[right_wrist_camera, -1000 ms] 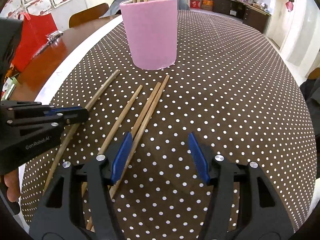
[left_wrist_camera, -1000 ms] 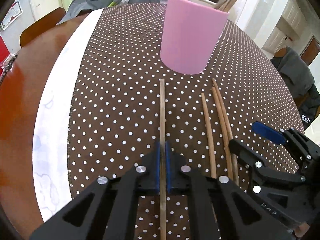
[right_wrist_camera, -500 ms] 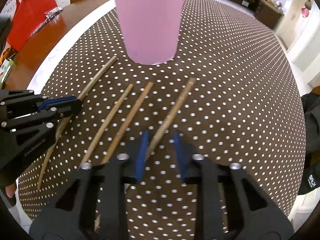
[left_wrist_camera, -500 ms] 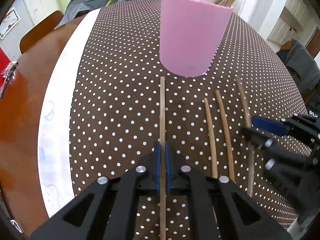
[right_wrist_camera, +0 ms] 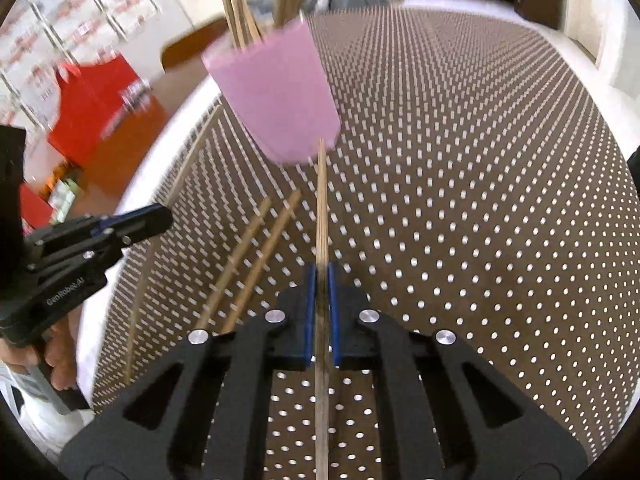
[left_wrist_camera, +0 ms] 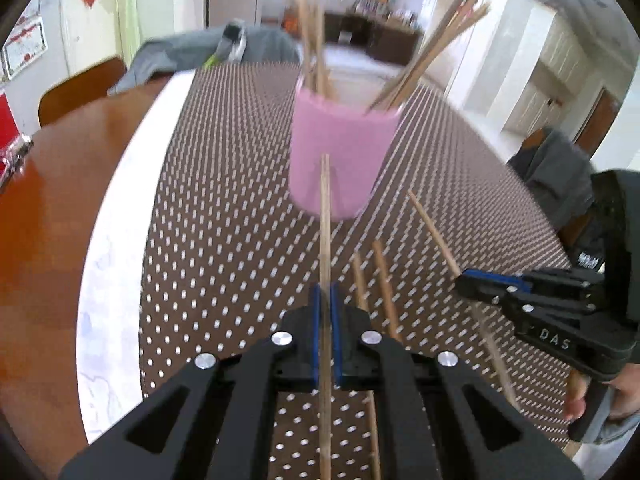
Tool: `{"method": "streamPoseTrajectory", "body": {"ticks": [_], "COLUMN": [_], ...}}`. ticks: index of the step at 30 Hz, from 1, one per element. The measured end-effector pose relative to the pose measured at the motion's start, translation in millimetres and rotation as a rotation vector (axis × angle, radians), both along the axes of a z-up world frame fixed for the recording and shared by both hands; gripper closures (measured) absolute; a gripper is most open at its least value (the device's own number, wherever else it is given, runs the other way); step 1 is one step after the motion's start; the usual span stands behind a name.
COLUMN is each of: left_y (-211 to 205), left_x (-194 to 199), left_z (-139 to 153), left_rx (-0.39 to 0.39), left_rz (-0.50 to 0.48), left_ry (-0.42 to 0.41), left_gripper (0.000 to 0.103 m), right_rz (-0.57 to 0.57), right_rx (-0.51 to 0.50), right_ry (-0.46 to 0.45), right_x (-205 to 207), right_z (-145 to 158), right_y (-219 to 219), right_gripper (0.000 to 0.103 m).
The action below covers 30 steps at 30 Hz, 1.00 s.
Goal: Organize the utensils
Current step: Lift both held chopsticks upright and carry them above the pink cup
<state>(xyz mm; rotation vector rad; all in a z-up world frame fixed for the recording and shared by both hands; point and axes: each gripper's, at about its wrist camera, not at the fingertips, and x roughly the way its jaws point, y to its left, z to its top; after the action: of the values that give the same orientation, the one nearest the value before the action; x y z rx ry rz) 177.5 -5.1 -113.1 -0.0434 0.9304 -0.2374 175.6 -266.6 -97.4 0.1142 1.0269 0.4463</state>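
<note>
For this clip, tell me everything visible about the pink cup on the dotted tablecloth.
The pink cup is a plain, matte cylinder that tapers slightly toward its base, with no handle or markings visible. It stands upright on the brown polka-dot tablecloth, ahead of both grippers. Several wooden chopsticks stand inside it, leaning out over the rim in two bunches toward opposite sides. Motion blur softens its edges in both views, so the material cannot be told. Neither gripper touches it; two loose chopsticks lie on the cloth in front of it.

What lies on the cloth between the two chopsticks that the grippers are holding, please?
Two loose chopsticks lie side by side on the dotted tablecloth, between the left gripper and the right gripper; both wrist views show them.
</note>
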Motion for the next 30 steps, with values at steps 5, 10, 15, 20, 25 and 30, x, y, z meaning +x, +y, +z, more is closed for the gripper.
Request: {"method": "streamPoseTrajectory", "body": {"ticks": [5, 10, 15, 20, 25, 30], "left_y": [-8.7, -16.4, -21.3, -24.3, -21.9, -17.1], "left_x": [-12.6, -12.8, -7.9, 3.8, 16.4, 31.3], "left_z": [36.0, 68.0, 94.2, 111.9, 121.1, 129.9], "left_rx": [-0.050, -0.086, -0.117, -0.161, -0.198, -0.214], "left_rz": [-0.007, 0.008, 0.036, 0.066, 0.111, 0.169], "left_ry": [-0.158, -0.312, -0.482, -0.642, -0.736, -0.811], "left_gripper": [0.097, 0.097, 0.097, 0.097, 0.097, 0.097], "right_rz": [-0.019, -0.009, -0.002, -0.006, -0.021, -0.031], "right_rx": [0.094, 0.163, 0.203, 0.213, 0.217, 0.235], "right_ry": [-0.150, -0.289, -0.402, -0.491, -0.571, -0.608], "right_x": [-12.9, -20.9, -15.2, -2.5, 17.1, 35.9], "right_z": [34.8, 72.8, 107.4, 133.2, 148.1, 156.8], "right_y": [-14.5, -15.4, -9.9, -1.8, 12.6, 22.0], "right_gripper": [0.096, 0.097, 0.097, 0.097, 0.097, 0.097]}}
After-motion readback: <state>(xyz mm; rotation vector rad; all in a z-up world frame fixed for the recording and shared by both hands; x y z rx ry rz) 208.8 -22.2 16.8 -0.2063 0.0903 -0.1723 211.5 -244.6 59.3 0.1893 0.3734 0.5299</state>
